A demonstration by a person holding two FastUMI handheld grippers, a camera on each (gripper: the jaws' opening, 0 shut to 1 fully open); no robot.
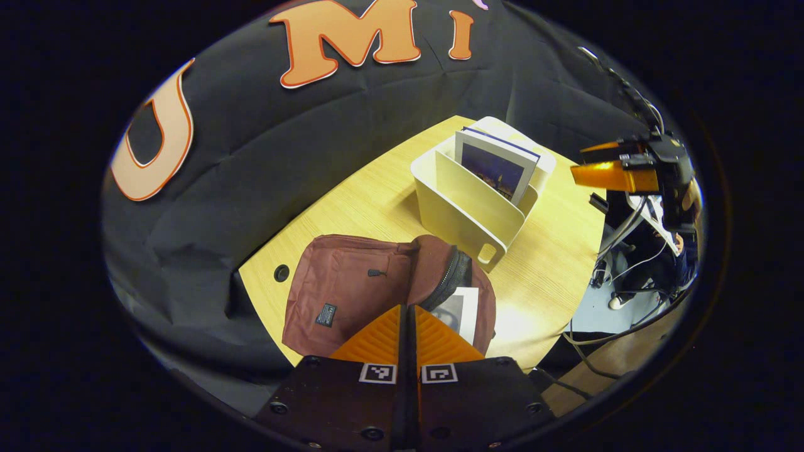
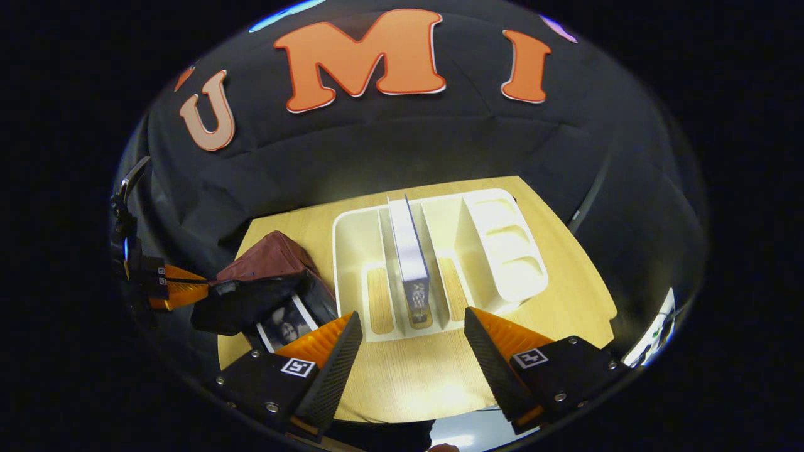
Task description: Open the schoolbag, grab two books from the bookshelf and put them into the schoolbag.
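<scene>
A maroon schoolbag (image 1: 342,285) lies on the wooden table, and its flap (image 1: 440,267) is lifted. My left gripper (image 1: 407,309) is shut at that flap's edge and holds it up. A book (image 1: 463,309) lies in the bag's mouth. The white bookshelf (image 1: 465,216) stands behind the bag with one book (image 1: 497,168) upright in it. In the right gripper view, my right gripper (image 2: 412,314) is open just in front of the bookshelf (image 2: 502,251), in line with the upright book (image 2: 408,245). The schoolbag (image 2: 267,257), the book inside it (image 2: 286,323) and the left gripper (image 2: 182,292) are at the left.
The wooden table (image 2: 414,376) has bare room in front of the shelf. A cable hole (image 1: 281,273) sits near the bag's far corner. Beyond the table's right edge there are cables and a person's legs (image 1: 641,270), with the right gripper (image 1: 612,174) above them.
</scene>
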